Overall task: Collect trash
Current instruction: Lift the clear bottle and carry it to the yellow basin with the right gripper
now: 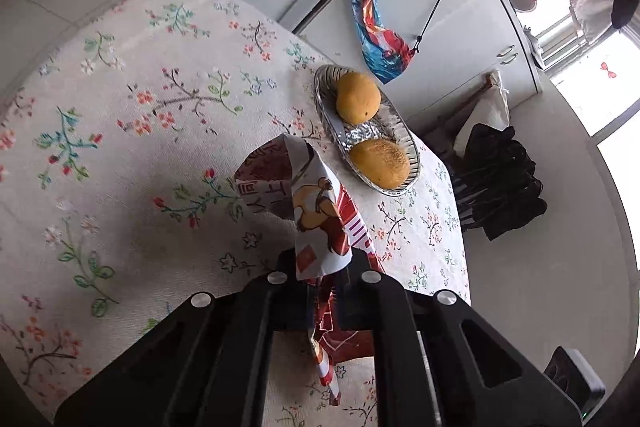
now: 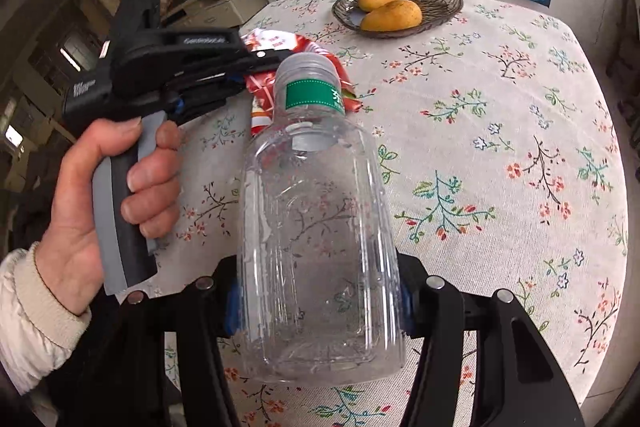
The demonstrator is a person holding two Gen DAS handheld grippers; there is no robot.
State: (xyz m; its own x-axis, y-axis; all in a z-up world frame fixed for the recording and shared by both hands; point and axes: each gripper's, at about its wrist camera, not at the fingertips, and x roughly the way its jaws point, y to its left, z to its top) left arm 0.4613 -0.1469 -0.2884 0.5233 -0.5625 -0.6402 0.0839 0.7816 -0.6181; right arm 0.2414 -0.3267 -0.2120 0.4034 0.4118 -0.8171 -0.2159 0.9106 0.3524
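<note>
Tongs first: your right tongs (image 2: pixel 320 303) pinch a clear plastic bottle (image 2: pixel 316 227) across its lower body, one black finger on each side, and the bottle points away from you above the bench (image 2: pixel 500 155), which wears a floral cloth. Its neck carries a green label and a grey cap, which sit beside the tip of the other tool.

Your left tongs (image 1: pixel 316 271) are pressed together on a crumpled red-and-white printed wrapper (image 1: pixel 308 203); the paper stands up out of the closed fingers and a strip of it hangs down between them. In the right wrist view your left hand (image 2: pixel 100 203) grips that tool's grey-and-black handle, a pale quilted sleeve (image 2: pixel 36 311) at the wrist, and the wrapper bunches at the tool's tip just behind the bottle's neck.

Beyond the wrapper, near the far edge of the bench, a ribbed glass dish (image 1: pixel 400 131) holds two yellow mangoes (image 1: pixel 358 97) lying close together. Past the bench edge stand white cabinets (image 1: pixel 448 27), with a colourful cloth (image 1: pixel 376 11) hanging in front of them.
</note>
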